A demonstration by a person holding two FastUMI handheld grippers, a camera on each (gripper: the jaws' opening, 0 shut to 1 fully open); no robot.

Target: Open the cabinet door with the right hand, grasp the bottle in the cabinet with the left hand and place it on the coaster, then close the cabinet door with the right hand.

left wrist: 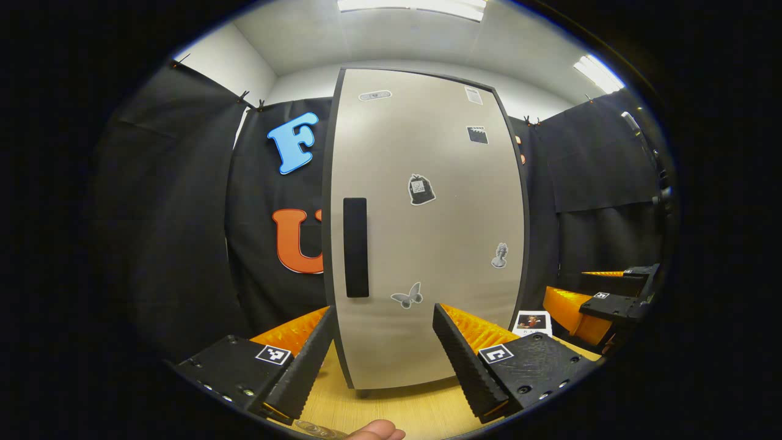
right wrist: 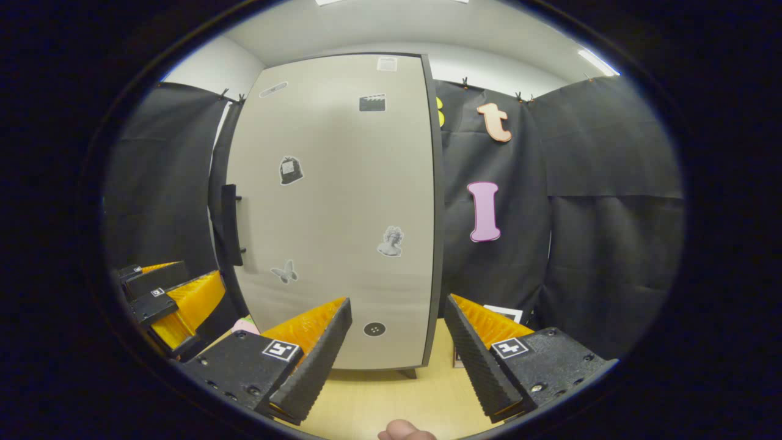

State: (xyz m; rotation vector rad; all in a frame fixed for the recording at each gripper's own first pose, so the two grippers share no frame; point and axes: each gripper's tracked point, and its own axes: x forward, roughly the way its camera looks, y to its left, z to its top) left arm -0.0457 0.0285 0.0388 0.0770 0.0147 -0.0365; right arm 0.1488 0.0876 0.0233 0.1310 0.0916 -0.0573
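The cabinet stands on the wooden table with its grey door (left wrist: 427,232) shut flat, so its inside is hidden. A black vertical handle (left wrist: 355,247) sits near the door's left edge, and it sticks out from the door (right wrist: 342,201) as a bar (right wrist: 231,225) in the right gripper view. My left gripper (left wrist: 383,318) is open a short way in front of the door's lower part, holding nothing. My right gripper (right wrist: 397,305) is also open and bare, facing the door's lower right. Each gripper appears beside the other: right gripper (left wrist: 571,287), left gripper (right wrist: 201,272).
A small white photo card (left wrist: 533,322) lies on the table (left wrist: 391,409) right of the cabinet, also seen as a card (right wrist: 504,313). A small pale object (right wrist: 246,324) lies by the cabinet's left foot. Black cloth walls close in behind and on both sides.
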